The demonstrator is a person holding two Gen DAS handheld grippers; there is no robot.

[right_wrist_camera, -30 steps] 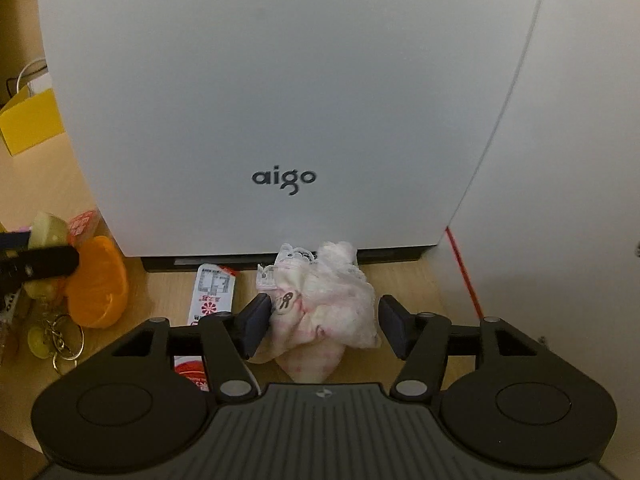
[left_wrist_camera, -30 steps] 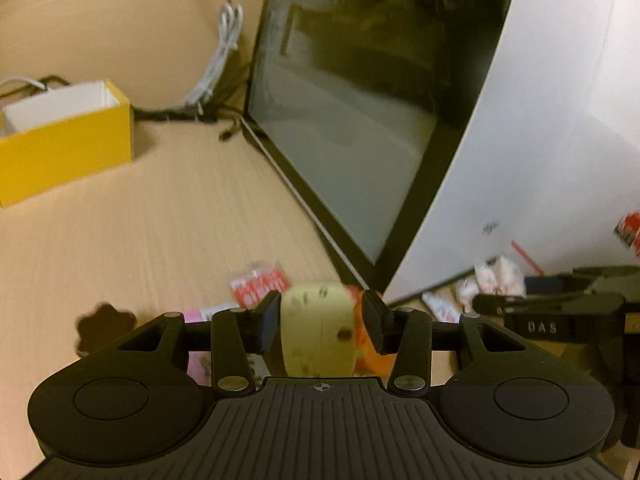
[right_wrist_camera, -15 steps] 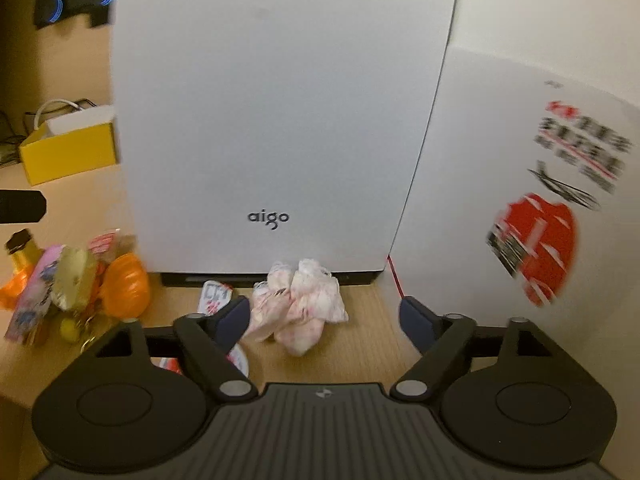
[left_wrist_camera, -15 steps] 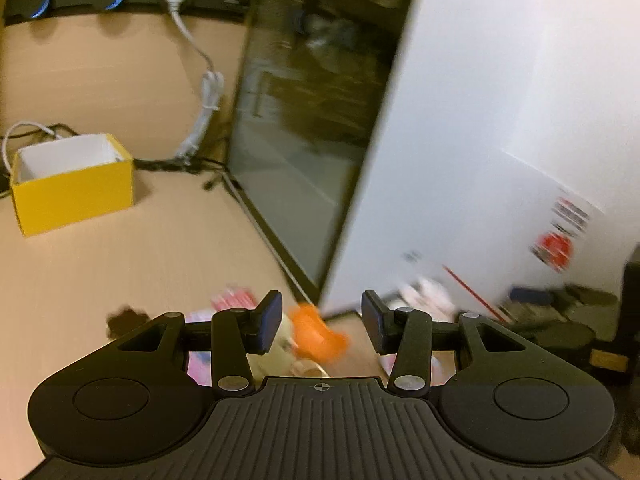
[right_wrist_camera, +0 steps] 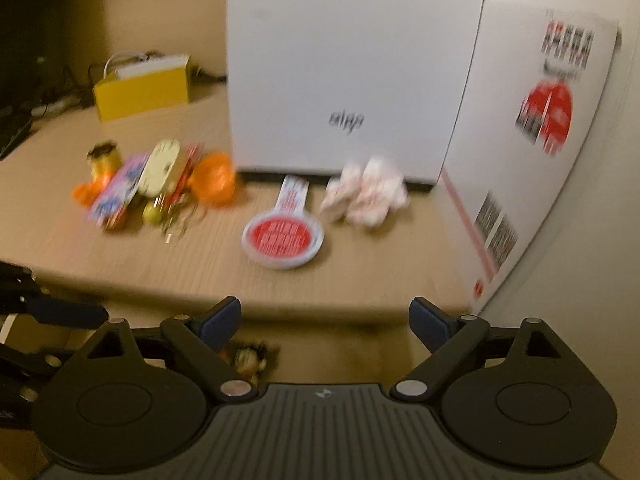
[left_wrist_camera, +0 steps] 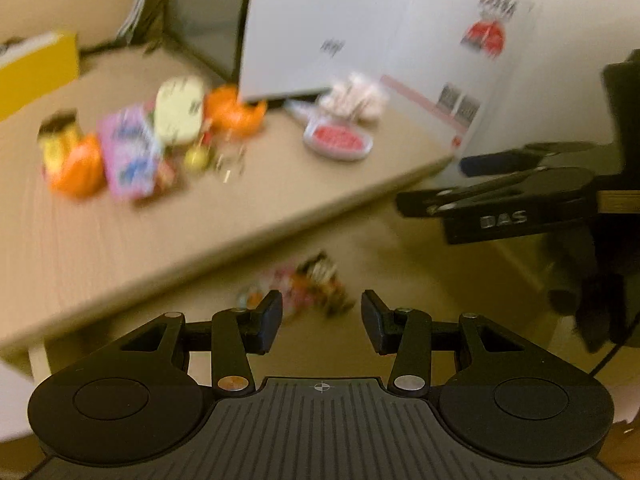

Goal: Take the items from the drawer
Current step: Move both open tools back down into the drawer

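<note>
Both views are blurred. Below the desk's front edge the drawer (left_wrist_camera: 404, 264) stands open, with a small heap of colourful items (left_wrist_camera: 308, 284) inside. My left gripper (left_wrist_camera: 322, 320) hovers over that heap, open and holding nothing. My right gripper (right_wrist_camera: 326, 318) is open wide and holding nothing at the desk edge, with the drawer items (right_wrist_camera: 250, 354) just left of its left finger. From the left wrist the right gripper (left_wrist_camera: 500, 188) shows at the right. On the desk lie a cream item (right_wrist_camera: 160, 168), an orange object (right_wrist_camera: 214, 178), a red round fan (right_wrist_camera: 284, 236) and a pink-white cloth (right_wrist_camera: 366, 196).
A white aigo case (right_wrist_camera: 348, 68) stands at the back of the desk (right_wrist_camera: 360, 284), with a white printed board (right_wrist_camera: 532, 140) leaning on its right. A yellow box (right_wrist_camera: 142, 88) sits far left among cables. A pink packet (right_wrist_camera: 116, 196) and a small jar (right_wrist_camera: 104, 156) lie by the cream item.
Both grippers have pulled back from the desk and dropped toward the drawer. The left has let go of the cream item; the right has opened wider, away from the cloth.
</note>
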